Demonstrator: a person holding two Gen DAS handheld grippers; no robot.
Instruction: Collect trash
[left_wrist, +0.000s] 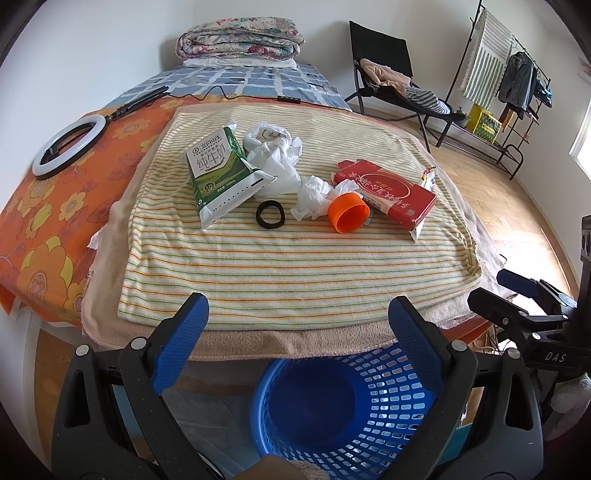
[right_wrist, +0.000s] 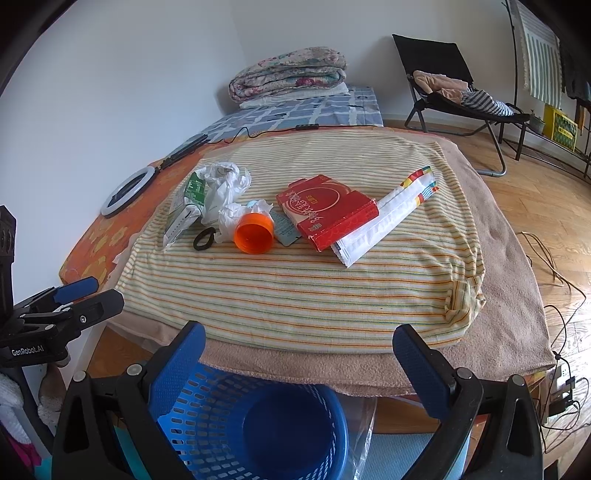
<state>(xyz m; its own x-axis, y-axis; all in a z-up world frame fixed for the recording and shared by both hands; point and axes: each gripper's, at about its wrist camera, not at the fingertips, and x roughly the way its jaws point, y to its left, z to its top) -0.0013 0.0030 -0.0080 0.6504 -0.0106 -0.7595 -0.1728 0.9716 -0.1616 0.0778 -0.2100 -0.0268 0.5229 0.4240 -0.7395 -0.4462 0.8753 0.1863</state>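
Note:
Trash lies on a striped cloth over a table: a green milk carton, a crumpled white plastic bag, a white tissue wad, an orange cup on its side, a red box, a white wrapper and a black ring. A blue basket stands empty below the table's near edge. My left gripper and right gripper both hang open above the basket, holding nothing.
A ring light lies on the orange flowered cover at the left. Behind are a bed with a folded quilt, a black folding chair with clothes and a clothes rack. Cables trail on the wood floor at the right.

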